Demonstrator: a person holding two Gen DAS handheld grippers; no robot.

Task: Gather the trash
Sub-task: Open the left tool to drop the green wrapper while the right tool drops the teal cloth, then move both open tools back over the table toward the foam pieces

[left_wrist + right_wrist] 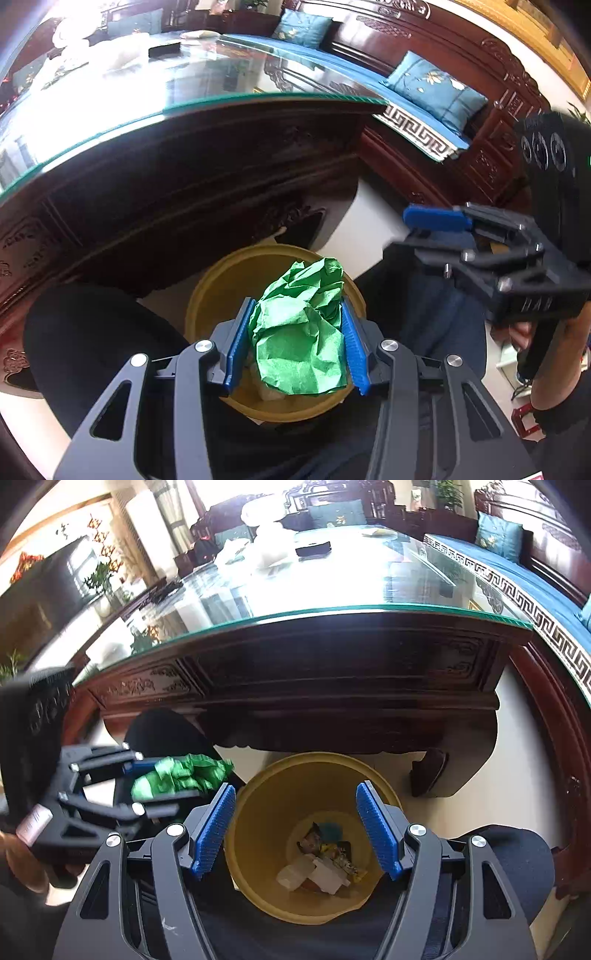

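Left gripper (297,345): dark grey linkage arms with triangular cut-outs, round silver pivot screws, blue ribbed pads (240,343).
Right gripper (295,827): same dark grey frame, silver screws, blue ribbed pads (378,829).
Gripper housing, seen from the side: black body, three round dials, faint raised lettering.
Clothing: black trousers (85,339) on the person's knees.

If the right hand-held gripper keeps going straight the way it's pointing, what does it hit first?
Probably the trash at the bottom of the yellow bin: the open, empty right hand-held gripper points down into its mouth at the white scraps and wrappers. Depth is hard to judge.
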